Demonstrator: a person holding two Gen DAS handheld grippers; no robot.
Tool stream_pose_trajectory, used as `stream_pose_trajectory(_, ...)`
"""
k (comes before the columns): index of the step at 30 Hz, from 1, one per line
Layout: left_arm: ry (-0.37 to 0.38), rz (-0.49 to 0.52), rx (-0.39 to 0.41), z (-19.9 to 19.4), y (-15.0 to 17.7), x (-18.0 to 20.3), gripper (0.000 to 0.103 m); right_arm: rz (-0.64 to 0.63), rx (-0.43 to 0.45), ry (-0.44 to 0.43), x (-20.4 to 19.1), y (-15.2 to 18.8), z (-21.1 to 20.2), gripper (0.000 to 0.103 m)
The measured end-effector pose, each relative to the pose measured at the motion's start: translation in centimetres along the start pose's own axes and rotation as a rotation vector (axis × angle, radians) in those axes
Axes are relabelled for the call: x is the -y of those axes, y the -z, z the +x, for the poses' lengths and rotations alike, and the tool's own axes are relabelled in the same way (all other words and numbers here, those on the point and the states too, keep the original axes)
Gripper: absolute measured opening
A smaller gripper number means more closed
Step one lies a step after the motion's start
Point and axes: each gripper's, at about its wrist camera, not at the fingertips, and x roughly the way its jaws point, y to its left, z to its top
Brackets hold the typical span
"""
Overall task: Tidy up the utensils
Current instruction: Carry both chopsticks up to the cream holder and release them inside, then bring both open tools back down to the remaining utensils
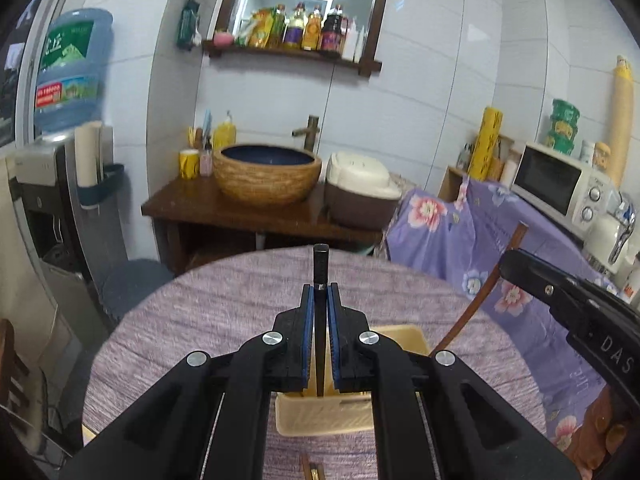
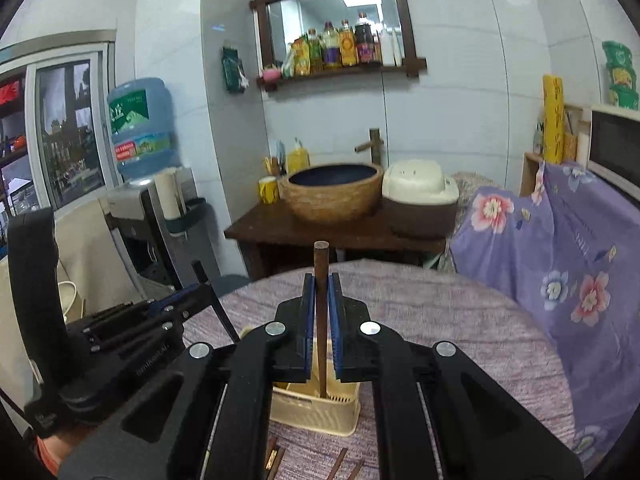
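My left gripper is shut on a black chopstick held upright, its lower end over the cream utensil basket on the round purple-clothed table. My right gripper is shut on a brown chopstick, also upright, its lower end inside the same basket. The right gripper and its brown chopstick show at the right of the left wrist view. The left gripper with the black chopstick shows at the left of the right wrist view.
More chopsticks lie on the table in front of the basket. Behind the table stand a wooden counter with a basin and rice cooker, a water dispenser at left, and a flowered purple cloth at right.
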Motion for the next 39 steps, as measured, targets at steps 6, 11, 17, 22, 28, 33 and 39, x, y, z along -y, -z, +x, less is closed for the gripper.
stream_pose_trajectory(6, -0.022, 0.003, -0.017, 1.0, 1.5, -0.2, 0.008, 0.03, -0.025, 0.017, 1.1, 1.5, 1.6, 0.005)
stream_pose_trajectory(11, 0.001, -0.011, -0.023, 0.6, 1.4, -0.7, 0.009, 0.039, -0.002, 0.011, 1.6, 2.1, 1.3, 0.005)
stream_pose_trajectory(17, -0.002, -0.026, 0.04, -2.3, 3.4, -1.6, 0.074, 0.023, -0.013, 0.058, 1.8, 4.8, -0.7, 0.014)
stream_pose_trajectory(22, 0.022, -0.017, -0.092, -2.6, 8.2, -2.7, 0.086, 0.029, -0.094, 0.122, 2.3, 10.2, -1.7, 0.056)
stream_pose_trajectory(28, -0.055, 0.025, -0.282, -2.0, 15.0, -3.3, 0.089, 0.033, -0.245, 0.209, 2.5, 17.2, -1.3, 0.057)
stream_pose_trajectory(33, -0.066, 0.038, -0.352, -2.3, 18.5, -2.7, 0.089, 0.029, -0.33, 0.226, 1.7, 21.9, -2.0, 0.064)
stream_pose_trajectory(39, -0.091, 0.088, -0.35, -3.4, 21.0, -1.8, 0.082, -0.003, -0.42, 0.214, 0.1, 25.9, -2.6, 0.066)
